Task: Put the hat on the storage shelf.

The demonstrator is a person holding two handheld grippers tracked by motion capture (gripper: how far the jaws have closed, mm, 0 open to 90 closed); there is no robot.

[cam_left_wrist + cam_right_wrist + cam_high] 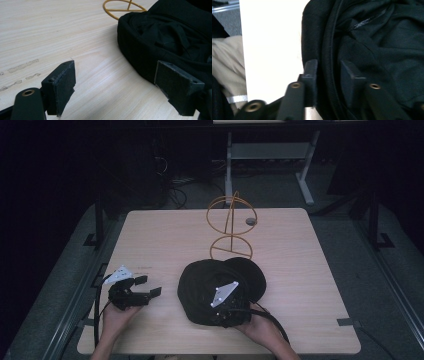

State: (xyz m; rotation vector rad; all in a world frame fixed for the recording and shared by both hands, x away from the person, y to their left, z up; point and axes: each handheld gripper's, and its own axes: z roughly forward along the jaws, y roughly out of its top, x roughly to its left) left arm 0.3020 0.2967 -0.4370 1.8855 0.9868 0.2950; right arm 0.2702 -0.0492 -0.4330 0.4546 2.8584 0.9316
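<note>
Black hat (210, 287) lies upside down on the tabletop (310, 270), centre and slightly toward the near edge, brim at its 1 o'clock side. Opening faces up, with loose lining bunched inside.

Right tool (227, 312) sits at the hat's 5 o'clock edge. Its jaws straddle the rim: one pad outside the sidewall, one inside. In the right gripper view the right tool (327, 75) looks clamped on the rim fabric, though the bite looks shallow, mostly on the edge band.

Risks:
- A thin grip on soft cloth could slip out once the hat is lifted, since the weight hangs from one point.
- With a single-point hold, the hat would likely sag and fold, and the crown could collapse. That makes it hard to seat over the stand.
- The inner pad may have caught lining only, not the shell. Then the lining would pull out and the hat would stay down.

Wire stand (231, 227) is at the hat's 12 o'clock, its base ring just beside the brim. It is light and open-framed, so a dragged or swinging hat could tip it or shove it away.

Left tool (142, 287) hangs at the hat's 9 o'clock, jaws spread and empty, clear of the sidewall. It gives no support now; if it comes in late, the hat rotates around the right grip.
</note>
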